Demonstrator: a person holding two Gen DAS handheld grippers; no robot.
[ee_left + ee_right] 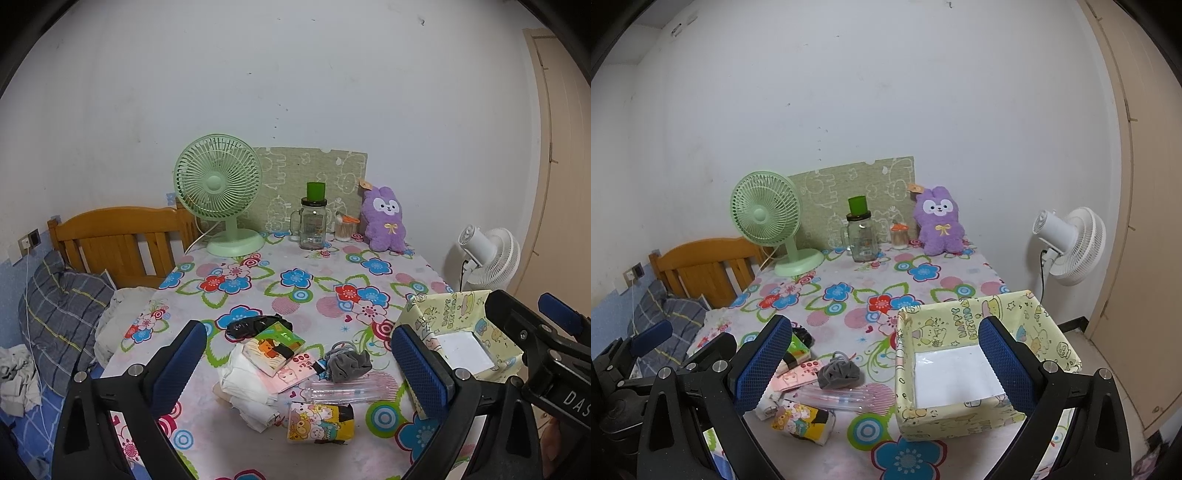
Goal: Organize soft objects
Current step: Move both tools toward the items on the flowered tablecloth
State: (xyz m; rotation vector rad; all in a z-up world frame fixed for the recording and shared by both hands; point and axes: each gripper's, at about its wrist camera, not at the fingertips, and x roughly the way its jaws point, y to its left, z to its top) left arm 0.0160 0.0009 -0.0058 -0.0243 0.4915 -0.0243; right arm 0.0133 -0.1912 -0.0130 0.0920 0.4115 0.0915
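The soft things lay heaped on the flowered tabletop [258,280] near its front edge: a grey scrunchie [349,363], a crumpled white cloth [243,384], two cartoon-printed tissue packs [320,422], a black bundle [251,325], a pink card [295,369] and a clear plastic tube [343,391] lying among them. Just to the right of the pile stood the yellow box [960,410], open at the top and with nothing in it but its white floor. All of these looked light and limp. The scrunchie would likely squash flat and hold well if pinched across its gathered middle; the tissue packs seemed slick in their wrappers and would probably be best taken across the short sides, where they give a little; the cloth could be taken by any raised fold, though it might trail loose ends. The tube looked stiff and could roll away if nudged. The left gripper [299,373] hung above the pile with its blue pads [181,365] set wide apart, holding and touching nothing. The right gripper [882,363] was likewise wide apart and bare, poised over the box's left wall, one pad above the pile's edge and the other over the box.
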